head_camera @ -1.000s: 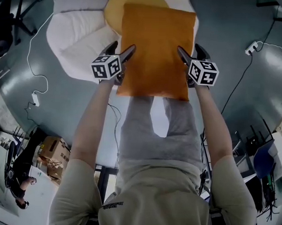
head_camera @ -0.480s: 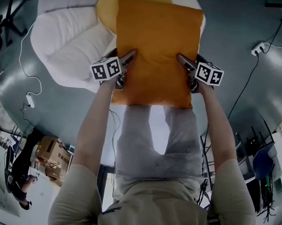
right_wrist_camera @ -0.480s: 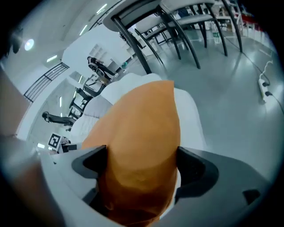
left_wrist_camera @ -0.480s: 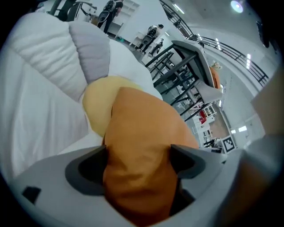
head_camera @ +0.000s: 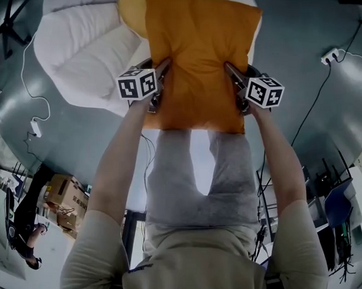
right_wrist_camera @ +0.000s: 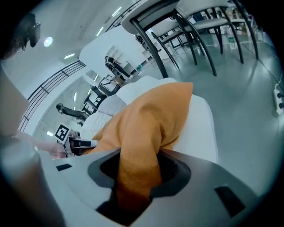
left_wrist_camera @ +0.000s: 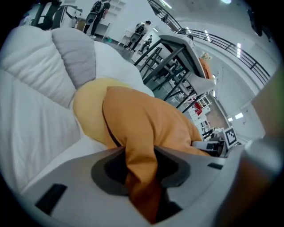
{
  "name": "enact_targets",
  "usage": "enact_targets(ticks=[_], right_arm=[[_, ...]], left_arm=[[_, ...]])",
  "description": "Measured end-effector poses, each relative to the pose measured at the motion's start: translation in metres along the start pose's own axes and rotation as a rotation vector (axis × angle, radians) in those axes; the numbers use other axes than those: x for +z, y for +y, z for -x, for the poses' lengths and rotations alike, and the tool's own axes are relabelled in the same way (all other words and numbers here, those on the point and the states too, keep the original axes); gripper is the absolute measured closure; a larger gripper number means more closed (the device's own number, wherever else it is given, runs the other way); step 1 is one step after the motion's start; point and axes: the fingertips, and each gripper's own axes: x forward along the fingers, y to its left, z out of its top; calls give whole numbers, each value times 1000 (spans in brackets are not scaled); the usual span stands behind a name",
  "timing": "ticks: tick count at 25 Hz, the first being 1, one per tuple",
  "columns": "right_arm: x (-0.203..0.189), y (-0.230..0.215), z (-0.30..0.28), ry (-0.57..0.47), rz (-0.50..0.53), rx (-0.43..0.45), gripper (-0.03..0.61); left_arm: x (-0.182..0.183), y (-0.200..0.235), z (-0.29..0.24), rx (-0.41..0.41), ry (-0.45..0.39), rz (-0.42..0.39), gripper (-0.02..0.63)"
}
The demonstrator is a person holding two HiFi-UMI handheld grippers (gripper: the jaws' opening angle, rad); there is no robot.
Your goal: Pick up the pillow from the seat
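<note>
An orange pillow (head_camera: 199, 58) lies on a white padded seat (head_camera: 89, 49), over a yellow cushion (head_camera: 131, 9). My left gripper (head_camera: 163, 72) has just been closing on the pillow's left edge and now pinches it. In the left gripper view a fold of the pillow's orange fabric (left_wrist_camera: 146, 128) is bunched between the left gripper's (left_wrist_camera: 140, 164) jaws. My right gripper (head_camera: 234, 77) has just been closing too and grips the right edge. The right gripper view shows the pillow (right_wrist_camera: 146, 124) squeezed in the right gripper (right_wrist_camera: 137, 173). The pillow's near edge hangs over my legs.
The seat stands on a grey floor. A power strip (head_camera: 330, 55) with its cable lies at the right, another cable at the left. A cardboard box (head_camera: 66, 196) sits at lower left. Black chair legs (right_wrist_camera: 177, 26) stand beyond the seat.
Both grippers stood wide beside the pillow's side edges before; now their jaws have narrowed onto the fabric, which puckers between them. Both hands have sunk towards the seat.
</note>
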Motion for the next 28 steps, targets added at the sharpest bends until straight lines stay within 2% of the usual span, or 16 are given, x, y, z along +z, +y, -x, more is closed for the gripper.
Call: enact_targets(ticks=[4, 12, 16, 22, 28], right_arm=[[17, 34, 24, -65, 109, -8, 420], [117, 150, 141, -249, 407, -33, 419], [173, 222, 212, -359, 514, -26, 417], [259, 342, 329, -592, 672, -14, 407], [316, 451, 441, -773, 808, 11, 393]], left_arm=[[13, -22, 36, -17, -87, -67, 491], [77, -113, 162, -29, -322, -136, 505], [126, -167, 245, -52, -444, -205, 505], [212, -257, 387, -57, -667, -370, 505], [262, -344, 524, -85, -849, -472, 503]])
